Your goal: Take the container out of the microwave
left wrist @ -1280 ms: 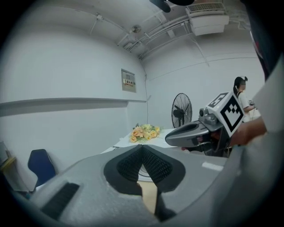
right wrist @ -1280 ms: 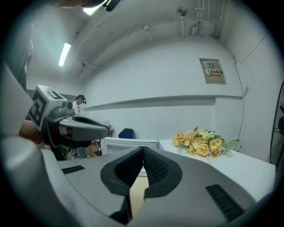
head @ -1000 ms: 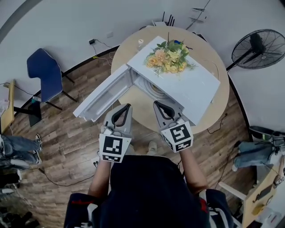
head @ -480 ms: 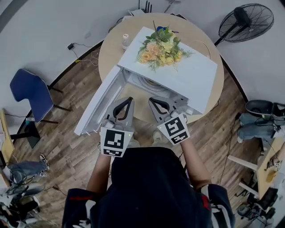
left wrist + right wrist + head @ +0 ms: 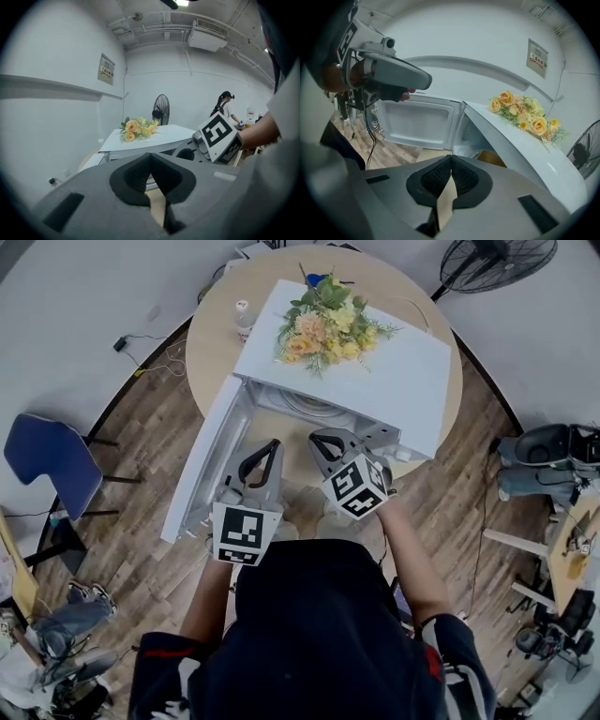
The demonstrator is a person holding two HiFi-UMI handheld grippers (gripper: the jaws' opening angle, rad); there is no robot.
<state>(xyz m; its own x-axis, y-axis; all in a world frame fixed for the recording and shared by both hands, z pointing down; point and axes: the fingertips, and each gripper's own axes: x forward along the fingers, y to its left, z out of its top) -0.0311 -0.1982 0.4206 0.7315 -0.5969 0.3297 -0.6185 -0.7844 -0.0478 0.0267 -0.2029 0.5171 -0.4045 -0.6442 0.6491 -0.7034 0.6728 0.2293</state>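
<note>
A white microwave (image 5: 375,381) stands on a round wooden table (image 5: 211,343) with its door (image 5: 211,460) swung open to the left. Inside the cavity I see a round white rim (image 5: 314,407). In the right gripper view a tan object (image 5: 491,158) sits in the cavity, partly hidden behind my jaws. My left gripper (image 5: 273,442) and right gripper (image 5: 315,436) hover side by side just in front of the opening, both shut and holding nothing. The left gripper (image 5: 150,155) points at the microwave's front. The right gripper (image 5: 451,158) points down into the cavity.
A bunch of yellow and peach flowers (image 5: 323,320) lies on top of the microwave. A small bottle (image 5: 244,315) stands on the table behind the door. A blue chair (image 5: 52,470) is at the left and a floor fan (image 5: 497,259) at the upper right. The floor is wood.
Both grippers have come down and tipped toward the open front of the microwave, the right one more. Their jaws stayed shut. The head view has shifted closer over the table.
</note>
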